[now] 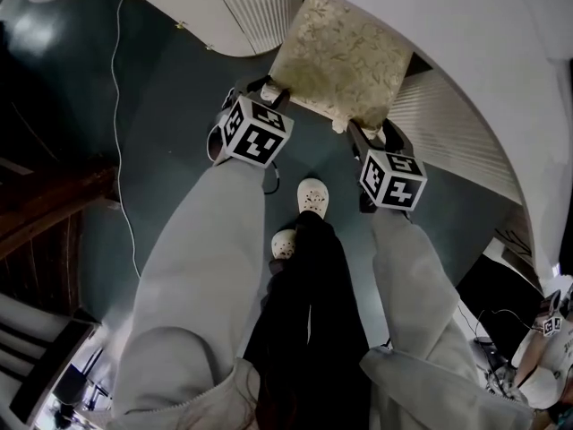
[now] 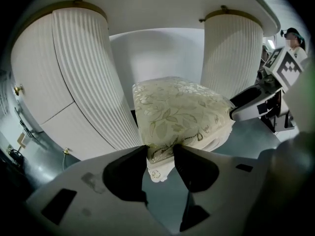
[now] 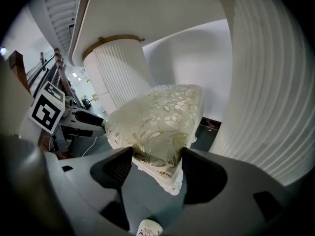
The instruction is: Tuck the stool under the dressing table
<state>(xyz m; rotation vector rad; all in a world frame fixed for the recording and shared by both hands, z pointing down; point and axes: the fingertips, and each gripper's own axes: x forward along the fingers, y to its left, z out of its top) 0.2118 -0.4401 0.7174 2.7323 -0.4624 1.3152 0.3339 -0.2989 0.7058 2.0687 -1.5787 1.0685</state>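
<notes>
I have the stool gripped at both near corners of its cream, leaf-patterned cushion. The left hand-held gripper is clenched on the left corner. In the left gripper view both dark pads press into the fabric and the trim hangs down between them. The right hand-held gripper is grasping the right corner in the same way, with its jaws set wider and the cushion's edge and fringe pinched between the pads.

From the head view, the two marker cubes sit just in front of the stool, and my pale grey sleeves run down to them. The stool stands on the dark grey-green floor in the gap between the dressing table's two white fluted pedestals. One is just left of the cushion and the other is on its right. The white tabletop arches across above, and the stool's far edge meets its rim. I cannot tell how much of the seat lies beneath it.

A pair of white shoes stands on the floor between my arms, close behind the stool. A thin white cable trails across the floor off to the left.
</notes>
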